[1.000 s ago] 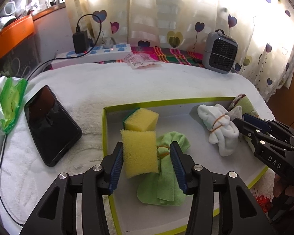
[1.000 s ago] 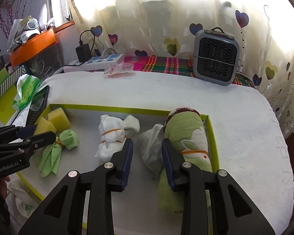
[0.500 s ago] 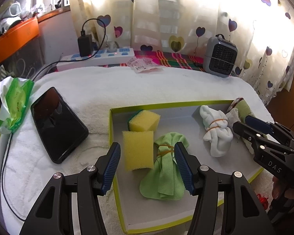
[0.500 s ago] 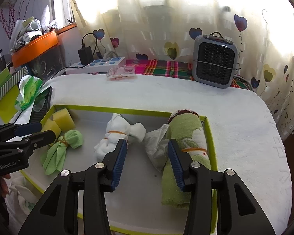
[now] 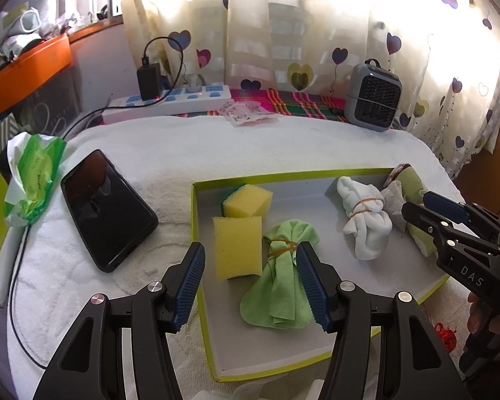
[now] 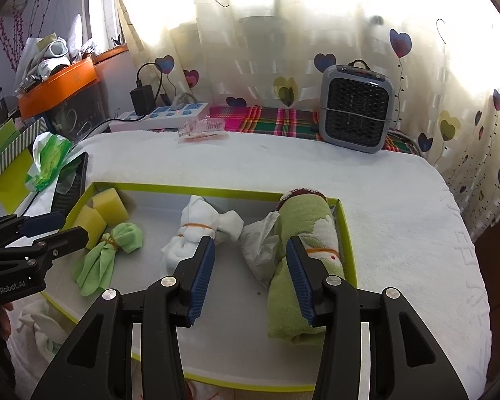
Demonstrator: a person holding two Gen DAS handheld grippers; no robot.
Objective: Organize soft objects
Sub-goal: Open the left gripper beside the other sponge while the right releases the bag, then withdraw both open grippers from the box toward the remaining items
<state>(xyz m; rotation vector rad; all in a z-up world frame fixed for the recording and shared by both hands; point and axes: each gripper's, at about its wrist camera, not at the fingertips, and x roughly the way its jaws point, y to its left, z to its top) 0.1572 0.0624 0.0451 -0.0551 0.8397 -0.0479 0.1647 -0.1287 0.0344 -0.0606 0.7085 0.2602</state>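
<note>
Shallow green-rimmed box (image 6: 347,230) on the towel-covered desk (image 6: 400,216). Rolled green towel (image 6: 308,233) lies along the box's right wall, long axis front to back, dark end toward the curtain. Green cloth bundle (image 5: 281,268) points its knot away from the left camera. Left tongs (image 5: 250,283) (marked "GenRobot.AI") and right tongs (image 6: 250,275) ("DAS") both stand apart, gripping nothing.

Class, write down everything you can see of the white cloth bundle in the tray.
The white cloth bundle is soft, creased fabric, cinched near its middle by an orange rubber band, with a knob-like end toward the tray's far wall and another puffing out to one side. It lies on the grey floor of the green-rimmed tray, between the green cloth bundle and a crumpled white wrapper, which it appears to touch. No tool grips it.
</note>
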